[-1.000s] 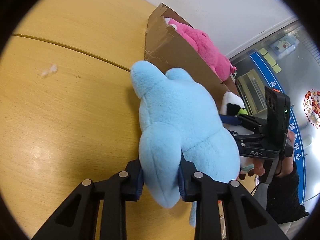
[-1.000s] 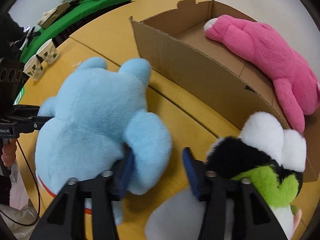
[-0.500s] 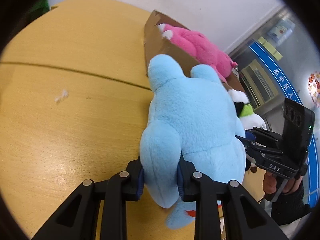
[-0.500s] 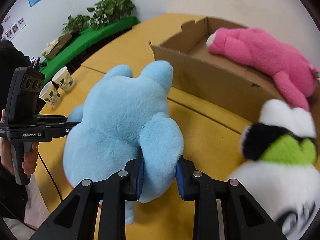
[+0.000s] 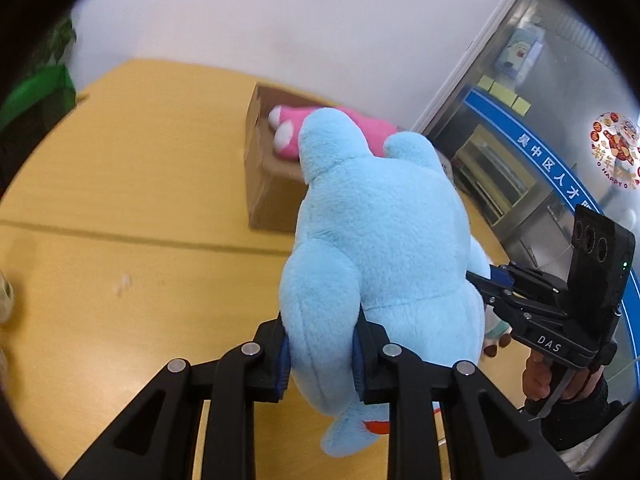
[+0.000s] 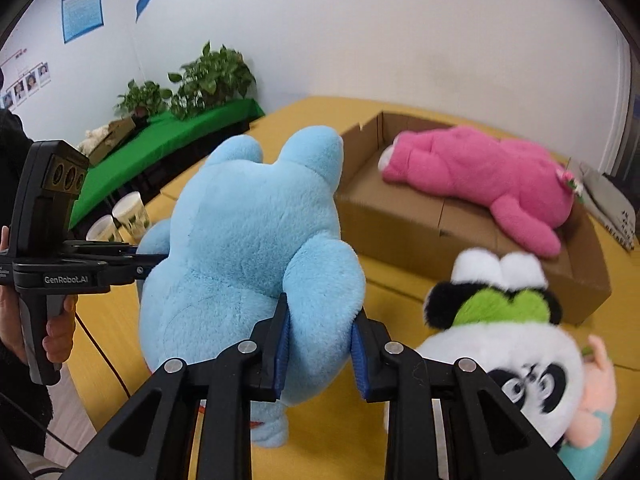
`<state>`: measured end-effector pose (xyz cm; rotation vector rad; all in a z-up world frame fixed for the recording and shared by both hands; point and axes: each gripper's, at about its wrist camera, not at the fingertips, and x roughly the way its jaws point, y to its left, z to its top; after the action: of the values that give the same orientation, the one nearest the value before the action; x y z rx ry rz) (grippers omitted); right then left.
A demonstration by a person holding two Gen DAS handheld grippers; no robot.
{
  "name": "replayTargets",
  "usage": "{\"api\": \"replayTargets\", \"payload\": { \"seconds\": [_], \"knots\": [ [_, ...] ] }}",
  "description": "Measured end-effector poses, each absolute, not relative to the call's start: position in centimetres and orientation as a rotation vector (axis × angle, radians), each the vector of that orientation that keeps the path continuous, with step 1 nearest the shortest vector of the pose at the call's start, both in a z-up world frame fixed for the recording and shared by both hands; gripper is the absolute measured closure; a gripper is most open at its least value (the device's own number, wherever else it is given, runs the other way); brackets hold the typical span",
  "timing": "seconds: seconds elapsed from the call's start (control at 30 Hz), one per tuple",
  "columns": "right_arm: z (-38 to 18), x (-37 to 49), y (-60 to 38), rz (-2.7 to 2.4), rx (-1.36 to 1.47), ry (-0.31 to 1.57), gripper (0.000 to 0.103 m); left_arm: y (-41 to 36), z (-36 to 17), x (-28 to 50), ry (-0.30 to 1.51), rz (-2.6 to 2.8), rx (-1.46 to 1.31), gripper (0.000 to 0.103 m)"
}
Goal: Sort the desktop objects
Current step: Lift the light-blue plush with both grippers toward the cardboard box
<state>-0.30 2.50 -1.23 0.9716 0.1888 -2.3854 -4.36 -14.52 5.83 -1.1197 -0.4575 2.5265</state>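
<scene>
A large light-blue plush toy (image 5: 380, 240) hangs lifted above the yellow table (image 5: 120, 208). My left gripper (image 5: 320, 350) is shut on one of its limbs. My right gripper (image 6: 320, 346) is shut on the opposite limb of the same blue plush (image 6: 256, 240). An open cardboard box (image 6: 460, 224) lies beyond it, with a pink plush (image 6: 476, 172) lying inside. The box (image 5: 268, 196) and the pink plush (image 5: 288, 132) also show in the left wrist view, partly hidden by the blue toy. A panda plush (image 6: 512, 340) sits on the table at the right.
Two paper cups (image 6: 120, 216) stand at the table's far left edge. A green-covered bench with potted plants (image 6: 200, 80) runs along the wall. A glass door (image 5: 560, 120) is on the right side. Papers (image 6: 612, 204) lie past the box's right end.
My right gripper closed on the blue plush's limb. Both grippers have raised the toy off the table, towards the box.
</scene>
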Motion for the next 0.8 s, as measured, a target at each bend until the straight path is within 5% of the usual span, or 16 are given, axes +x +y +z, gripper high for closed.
{"api": "replayTargets", "payload": {
  "seconds": [0.8],
  "knots": [
    [7.0, -1.3, 5.8, -2.537, 0.668, 0.127, 0.074, -11.4, 14.8, -7.6, -0.283, 2.6, -0.882, 0.08]
  ]
}}
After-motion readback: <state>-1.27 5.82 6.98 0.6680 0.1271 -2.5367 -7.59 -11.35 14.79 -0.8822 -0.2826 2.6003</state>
